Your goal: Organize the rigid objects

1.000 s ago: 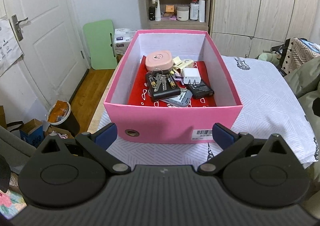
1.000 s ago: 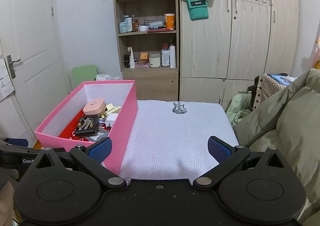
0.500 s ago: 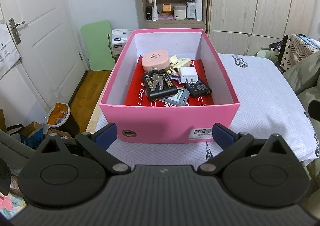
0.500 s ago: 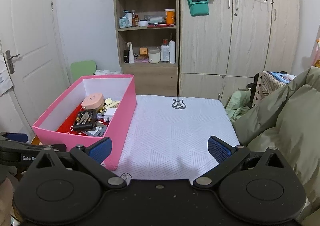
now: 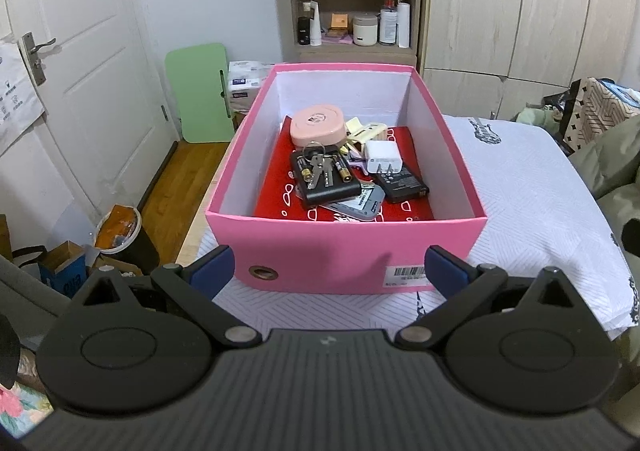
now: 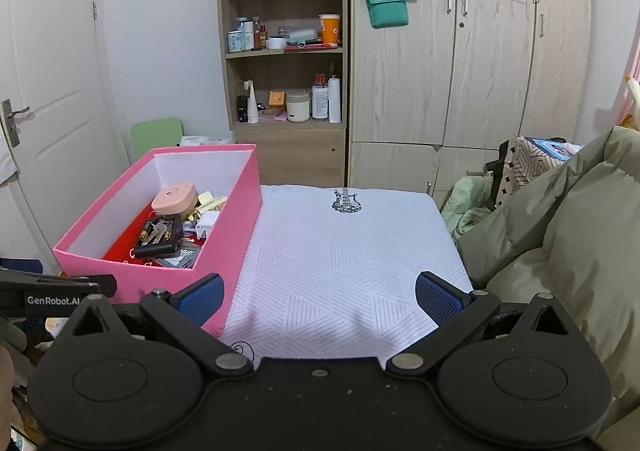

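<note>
Across the last second the left gripper (image 5: 327,271) has edged toward the pink box (image 5: 352,251), whose near wall now sits between the two spread jaws and fills more of the left wrist view (the barcode label is partly behind the right fingertip). The right gripper (image 6: 318,299) has risen and tipped slightly upward, so the shelf unit (image 6: 280,51) sits lower in its view and the pink box (image 6: 132,279) lies nearer its left fingertip.

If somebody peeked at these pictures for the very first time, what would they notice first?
Probably the bright pink box on the white patterned cloth, straight ahead of the open left gripper. Inside sits a jumble: a round pink case at the back, keys on a black pack, and a white charger.
</note>
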